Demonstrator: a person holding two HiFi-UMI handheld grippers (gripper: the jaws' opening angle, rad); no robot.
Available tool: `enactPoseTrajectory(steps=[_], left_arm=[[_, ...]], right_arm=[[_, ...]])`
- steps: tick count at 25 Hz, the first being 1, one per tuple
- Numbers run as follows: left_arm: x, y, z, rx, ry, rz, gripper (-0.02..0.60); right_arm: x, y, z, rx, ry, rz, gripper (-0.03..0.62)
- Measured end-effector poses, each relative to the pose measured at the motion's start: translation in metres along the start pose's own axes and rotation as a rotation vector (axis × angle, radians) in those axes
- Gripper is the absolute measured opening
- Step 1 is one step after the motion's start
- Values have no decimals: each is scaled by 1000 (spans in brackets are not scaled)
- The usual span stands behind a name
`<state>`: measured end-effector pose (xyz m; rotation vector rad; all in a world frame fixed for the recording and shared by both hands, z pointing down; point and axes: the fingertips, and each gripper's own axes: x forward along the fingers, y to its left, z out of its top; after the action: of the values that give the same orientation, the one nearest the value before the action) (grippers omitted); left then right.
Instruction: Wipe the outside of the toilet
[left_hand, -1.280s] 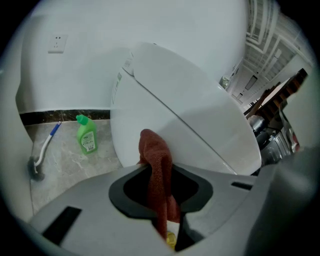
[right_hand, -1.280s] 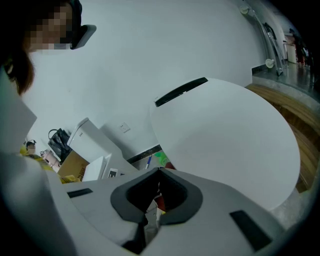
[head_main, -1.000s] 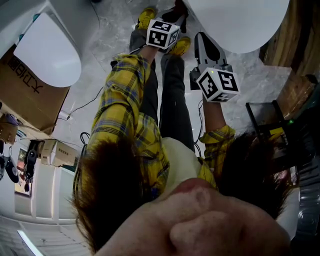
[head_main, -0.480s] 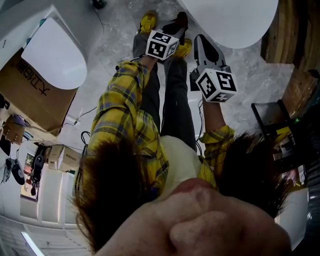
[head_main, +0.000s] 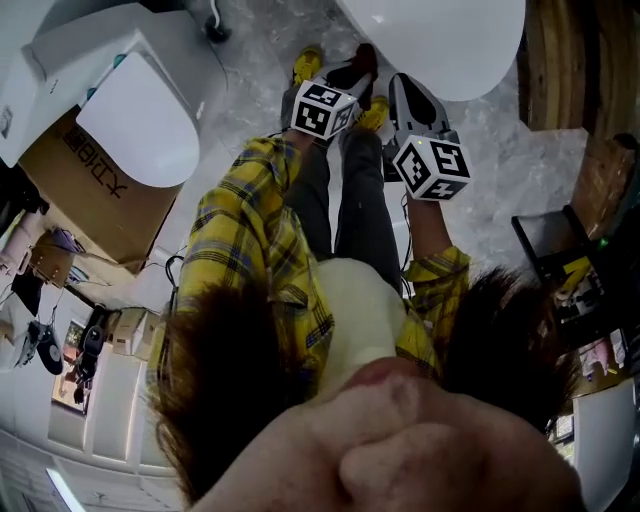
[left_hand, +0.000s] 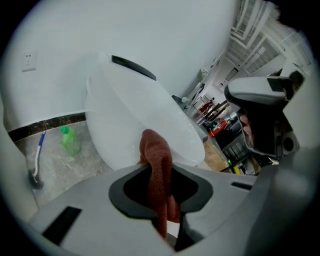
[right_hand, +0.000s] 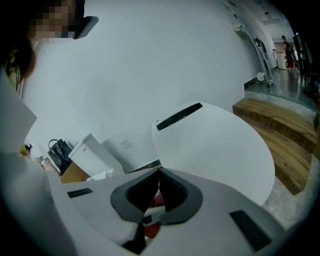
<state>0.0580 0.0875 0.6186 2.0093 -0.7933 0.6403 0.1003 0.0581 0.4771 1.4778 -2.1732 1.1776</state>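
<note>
Cleaning run: a person stands over a white toilet (head_main: 440, 45) at the top of the head view, a gripper in each hand. The left gripper (left_hand: 159, 172) has its jaws clamped on a rust-red cloth (left_hand: 156, 150). The cloth sticks out of them toward the toilet's outer shell at the centre of the left gripper view, and it seems near the porcelain but not yet on it. The right gripper (right_hand: 159, 175) has its jaws closed tip to tip with nothing plainly between them. A red patch low behind them cannot be identified

To wipe well, the cloth probably needs pressing flat against the curved shell and drawing in long, overlapping passes from the lid edge down toward the base. The grip should be kept firm so the cloth does not slip, with the right gripper kept clear of its path

The count:
- two toilets, the second (head_main: 140, 120) at the upper left of the head view
- two grippers
- one cloth
- one green bottle (left_hand: 70, 141) and one blue-handled brush (left_hand: 39, 161), both on the marble floor (left_hand: 75, 170) at the lower left of the left gripper view
- one large cardboard box (head_main: 95, 190)
</note>
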Motion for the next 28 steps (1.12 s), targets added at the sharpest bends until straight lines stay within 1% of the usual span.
enactPoseTrajectory(steps=[5, 7, 12, 16, 19, 28], left_arm=[[-20, -20, 11, 40, 30, -21, 84], [-30, -25, 18, 47, 28, -22, 84], [-57, -41, 52, 94, -30, -21, 84], [-76, -56, 84, 149, -77, -36, 84], [-91, -65, 106, 171, -121, -34, 84], [-131, -100, 146, 230, -189, -55, 84]], right_arm=[[-12, 4, 18, -3, -8, -5, 26], [-18, 8, 26, -14, -9, -3, 26], [-32, 15, 48, -47, -24, 3, 25], [-41, 18, 61, -53, -36, -3, 25], [-49, 23, 67, -57, -41, -3, 26], [-71, 28, 87, -42, -71, -18, 25]])
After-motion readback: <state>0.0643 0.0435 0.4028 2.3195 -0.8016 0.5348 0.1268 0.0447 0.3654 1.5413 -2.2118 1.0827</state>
